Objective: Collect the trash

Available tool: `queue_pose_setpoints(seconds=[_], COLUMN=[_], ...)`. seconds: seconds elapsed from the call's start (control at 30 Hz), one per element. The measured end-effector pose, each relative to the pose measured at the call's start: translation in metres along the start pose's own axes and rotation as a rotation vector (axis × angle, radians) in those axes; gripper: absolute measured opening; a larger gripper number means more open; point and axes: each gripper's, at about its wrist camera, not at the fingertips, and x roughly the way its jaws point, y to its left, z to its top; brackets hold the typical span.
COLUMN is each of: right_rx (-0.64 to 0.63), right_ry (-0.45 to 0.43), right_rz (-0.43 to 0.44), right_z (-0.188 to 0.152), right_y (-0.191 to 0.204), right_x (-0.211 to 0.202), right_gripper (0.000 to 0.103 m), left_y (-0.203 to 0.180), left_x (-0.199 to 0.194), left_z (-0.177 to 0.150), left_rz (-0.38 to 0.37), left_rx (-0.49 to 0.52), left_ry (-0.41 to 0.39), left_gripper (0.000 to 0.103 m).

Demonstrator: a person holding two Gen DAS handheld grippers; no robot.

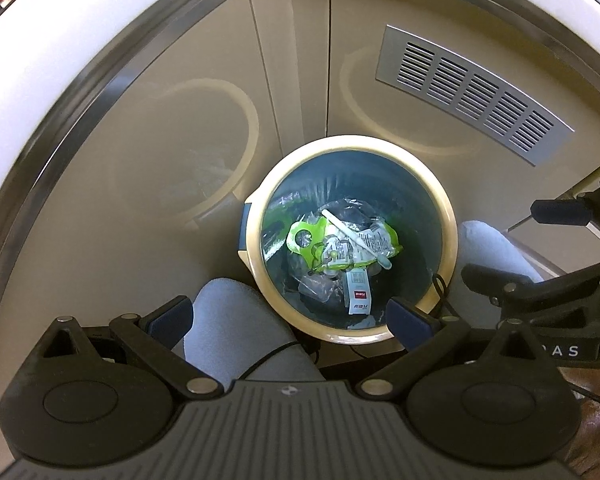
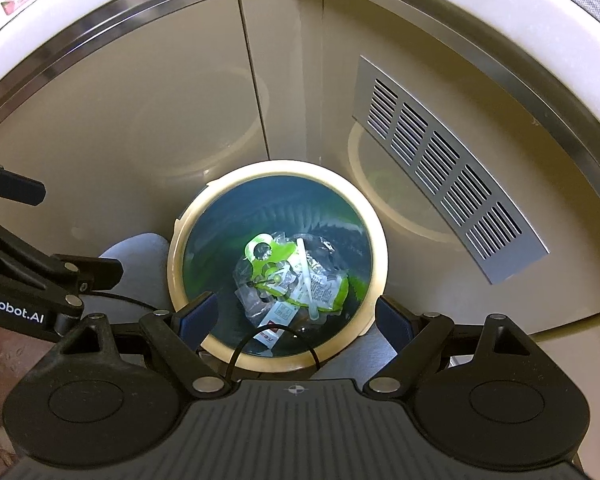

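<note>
Against the cabinet corner, on the floor, stands the bin [image 1: 448,236]; green wrapper [image 2: 278,254] and white stick [image 1: 356,238] lie inside. Left gripper [image 1: 292,316] and right gripper [image 2: 296,314] jaws released, empty. Risk: trailing cable [image 2: 276,344] snagging the rim.

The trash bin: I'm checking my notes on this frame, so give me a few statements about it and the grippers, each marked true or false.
1. The trash bin already has trash in it, including a green package. True.
2. The left gripper is shut on a wrapper. False: its jaws are open and hold nothing.
3. The right gripper is open above the bin. True.
4. The bin has a lid on it. False: it is uncovered, contents in view.
5. A metal vent grille sits on the cabinet panel behind the bin. True.
</note>
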Motion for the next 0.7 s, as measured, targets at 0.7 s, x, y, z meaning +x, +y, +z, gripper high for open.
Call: queue_pose_setpoints(seconds=[0.7], right_rx=[0.004], right_ry=[-0.019], right_rz=[0.006], right_z=[-0.002], right_y=[-0.002], right_x=[-0.005], right_gripper=[0.087], left_y=[0.001], left_x=[-0.011], left_z=[-0.003], left_rz=[-0.001], left_rx=[0.003], left_ry=[-0.032], left_gripper=[0.103])
